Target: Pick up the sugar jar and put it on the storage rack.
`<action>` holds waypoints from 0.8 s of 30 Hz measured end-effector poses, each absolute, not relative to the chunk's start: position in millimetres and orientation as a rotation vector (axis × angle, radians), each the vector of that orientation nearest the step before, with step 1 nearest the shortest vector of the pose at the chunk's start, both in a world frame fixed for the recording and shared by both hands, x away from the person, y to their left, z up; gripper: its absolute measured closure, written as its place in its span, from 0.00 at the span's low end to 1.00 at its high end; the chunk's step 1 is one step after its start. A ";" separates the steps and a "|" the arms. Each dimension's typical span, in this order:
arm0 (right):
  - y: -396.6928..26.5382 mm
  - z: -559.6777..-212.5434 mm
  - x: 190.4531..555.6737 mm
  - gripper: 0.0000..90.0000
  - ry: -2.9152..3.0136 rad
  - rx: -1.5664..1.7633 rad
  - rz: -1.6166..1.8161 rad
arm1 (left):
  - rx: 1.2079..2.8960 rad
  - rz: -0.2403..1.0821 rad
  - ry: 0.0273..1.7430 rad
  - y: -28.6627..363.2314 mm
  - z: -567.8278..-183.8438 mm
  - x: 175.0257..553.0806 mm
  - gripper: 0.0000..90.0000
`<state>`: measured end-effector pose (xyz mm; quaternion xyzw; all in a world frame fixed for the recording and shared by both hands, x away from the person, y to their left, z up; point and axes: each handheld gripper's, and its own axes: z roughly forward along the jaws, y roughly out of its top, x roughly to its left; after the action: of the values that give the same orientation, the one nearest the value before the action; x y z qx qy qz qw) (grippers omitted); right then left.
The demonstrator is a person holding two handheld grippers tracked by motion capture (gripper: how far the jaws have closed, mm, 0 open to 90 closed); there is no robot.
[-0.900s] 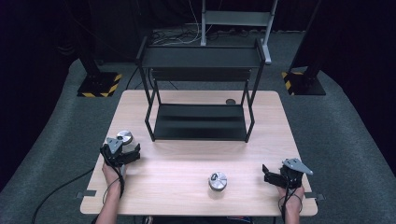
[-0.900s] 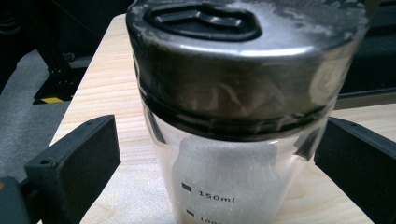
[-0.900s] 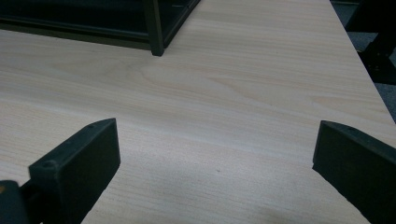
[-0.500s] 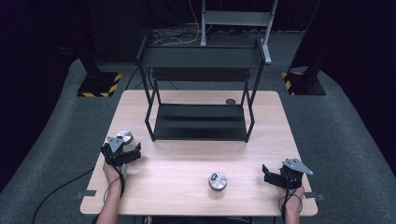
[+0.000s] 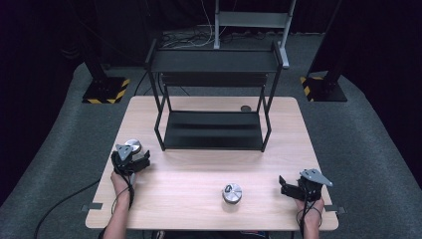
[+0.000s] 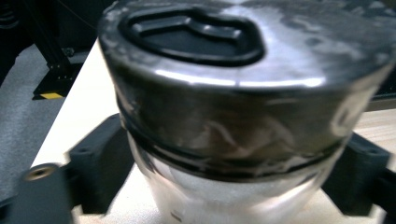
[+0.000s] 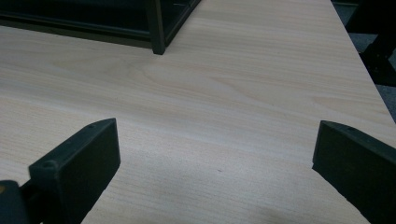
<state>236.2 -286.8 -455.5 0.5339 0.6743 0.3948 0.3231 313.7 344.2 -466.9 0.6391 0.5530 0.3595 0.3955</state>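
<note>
Steel jar is clamped in left tool on counter; right tool is held agape, empty; lift to shelf rack is judged next

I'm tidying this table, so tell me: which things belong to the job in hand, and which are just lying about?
In the job:
- left gripper, shut on the jar
- right gripper, open over bare table

Lying about:
- second jar, mid-table
- black shelf rack
- small dark round thing behind the rack

My high view looks down on the table, left gripper view close on a jar, right gripper view low across the same tabletop.
</note>
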 end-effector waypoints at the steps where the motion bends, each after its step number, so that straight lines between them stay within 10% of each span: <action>1: -286.8 -455.5 236.2 0.00 1.770 1.401 1.036 | 1.620 0.911 1.402 344.2 -466.9 313.7 0.20; 24: -287.0 -454.9 237.1 0.00 1.788 1.385 1.034 | 1.626 0.887 1.391 348.0 -465.7 314.1 0.34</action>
<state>237.1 -287.0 -454.9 0.5275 0.6807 0.3936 0.3216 314.1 348.0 -465.7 0.6432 0.5500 0.3508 0.4010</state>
